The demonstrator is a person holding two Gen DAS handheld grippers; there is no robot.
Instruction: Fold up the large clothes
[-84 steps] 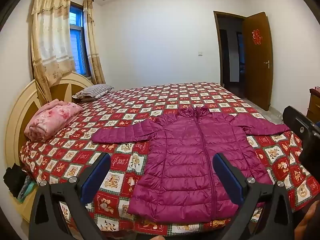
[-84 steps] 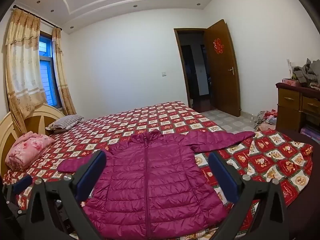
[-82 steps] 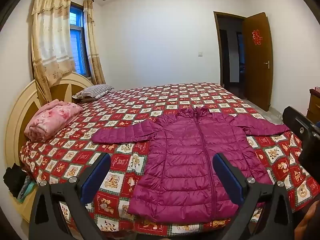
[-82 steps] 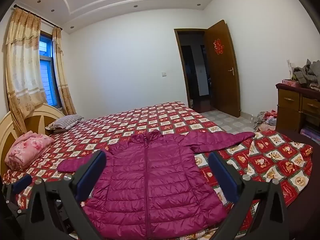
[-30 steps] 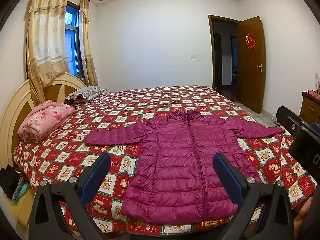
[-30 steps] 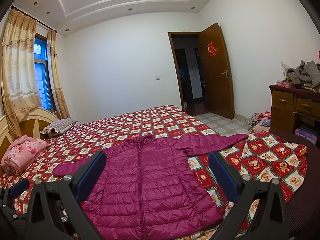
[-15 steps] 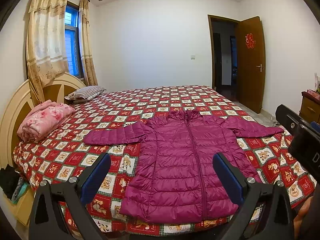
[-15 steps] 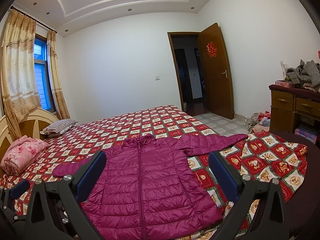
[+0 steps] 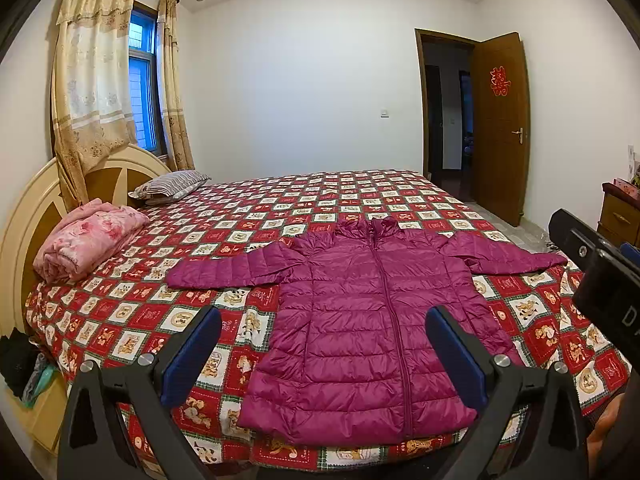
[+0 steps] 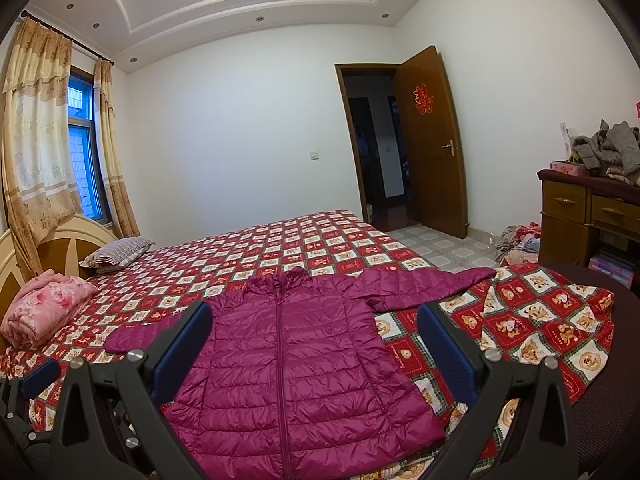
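Observation:
A magenta quilted jacket (image 9: 368, 320) lies flat and zipped on the bed (image 9: 256, 208), front up, collar away from me, both sleeves spread out to the sides. It also shows in the right wrist view (image 10: 296, 364). My left gripper (image 9: 322, 320) is open and empty, held above the near edge of the bed, over the jacket's lower left part. My right gripper (image 10: 314, 316) is open and empty, held above the jacket's hem. Neither touches the jacket. The right gripper's body shows at the right edge of the left wrist view (image 9: 600, 264).
The bed has a red patterned quilt. A folded pink blanket (image 9: 88, 240) and a striped pillow (image 9: 172, 184) lie by the headboard (image 9: 24, 216). A wooden dresser (image 10: 588, 216) with piled clothes stands at the right. An open door (image 10: 432, 140) is at the far right.
Both grippers have drawn back and tilted up slightly over the last seconds, so the jacket sits a little lower and smaller in view. The jacket has not moved. Both jaws stayed open.

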